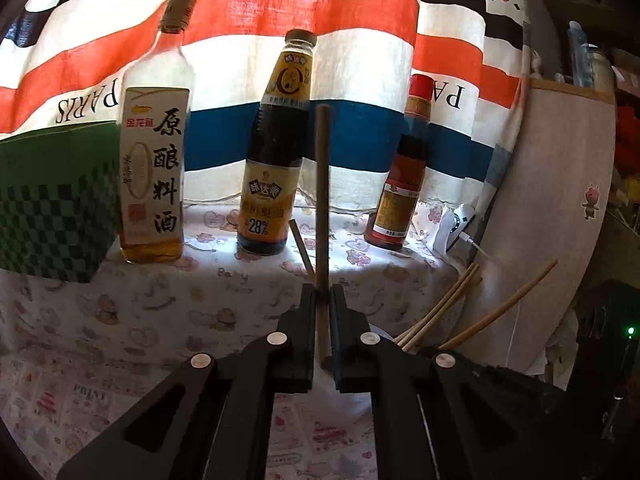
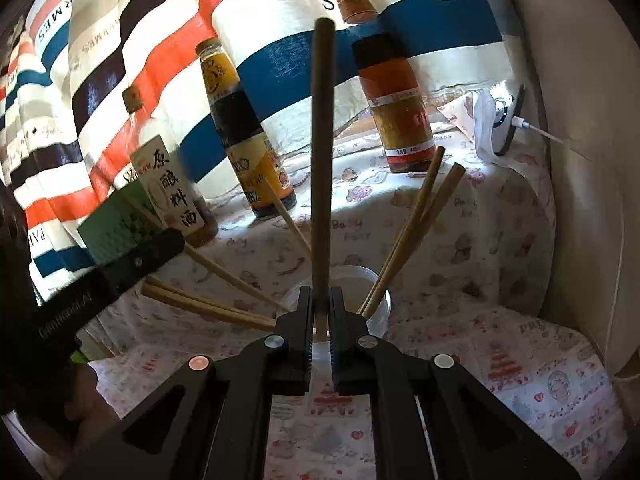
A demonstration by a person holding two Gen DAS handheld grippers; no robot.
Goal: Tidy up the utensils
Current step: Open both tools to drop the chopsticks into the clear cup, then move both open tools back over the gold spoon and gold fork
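My left gripper [image 1: 322, 292] is shut on a dark wooden chopstick [image 1: 322, 184] that stands upright between its jaws. My right gripper [image 2: 320, 294] is shut on a dark chopstick [image 2: 322, 160] too, held upright just above a clear plastic cup [image 2: 378, 312]. Several pale bamboo chopsticks [image 2: 416, 224] lean out of that cup to the right, and more [image 2: 208, 306] stick out to the left. In the left wrist view, bamboo chopsticks [image 1: 440, 312] rise at the right behind the gripper. The left gripper's finger [image 2: 140, 258] shows at the left of the right wrist view.
A cooking wine bottle [image 1: 154, 152], a dark soy sauce bottle [image 1: 276, 148] and a red-capped bottle [image 1: 404, 168] stand along the striped curtain. A green checkered box [image 1: 48, 208] sits at the left. A white charger with a cable [image 2: 504, 120] lies at the back right by a pale wall.
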